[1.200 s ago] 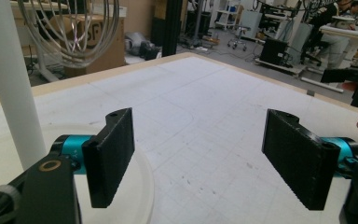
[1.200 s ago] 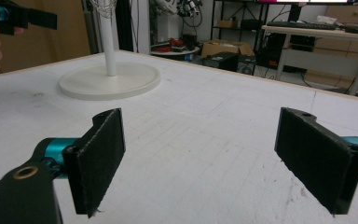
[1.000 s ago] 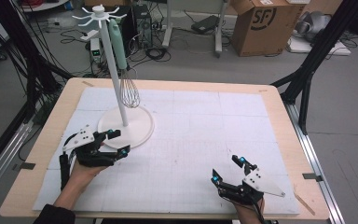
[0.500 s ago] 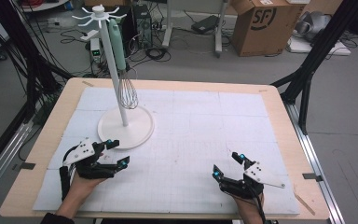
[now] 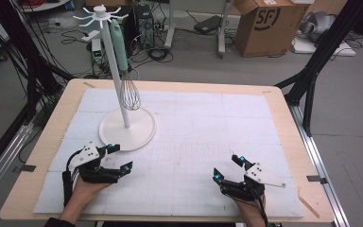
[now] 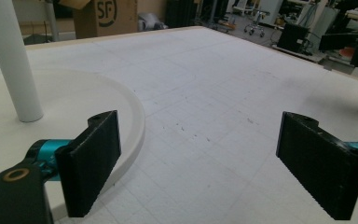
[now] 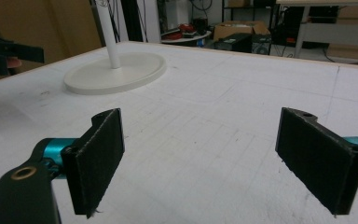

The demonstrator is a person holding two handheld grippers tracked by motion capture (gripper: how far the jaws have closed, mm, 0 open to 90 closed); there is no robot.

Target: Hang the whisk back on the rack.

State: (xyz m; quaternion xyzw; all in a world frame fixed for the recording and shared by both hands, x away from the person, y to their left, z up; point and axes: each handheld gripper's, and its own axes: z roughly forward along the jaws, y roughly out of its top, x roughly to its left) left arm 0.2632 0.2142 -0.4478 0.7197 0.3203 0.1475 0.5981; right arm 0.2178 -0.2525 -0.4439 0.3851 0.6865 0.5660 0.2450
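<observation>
The left claw (image 5: 119,157) has just been opening and now stands wide with nothing between its jaws, low over the white mat (image 5: 203,137) near the front edge of the surface (image 5: 283,94). Just beyond it, at about one o'clock, lies the round base of the white stand (image 5: 123,124), whose post rises to a ring of hooks; in the left gripper view the base rim curves just past the near jaw. A whisk (image 5: 128,82) with a pale green handle hangs from one hook, its wire head beside the post, above the base. The right claw (image 5: 226,168) is likewise wide and empty, well apart at the left claw's three o'clock, resting low on the mat. By my reading the whisk is hung and both hands are drawn clear, so the work looks at or near its close. A next move, if any, calls for keeping clear of the stand's base so nothing knocks the whisk off its hook.
</observation>
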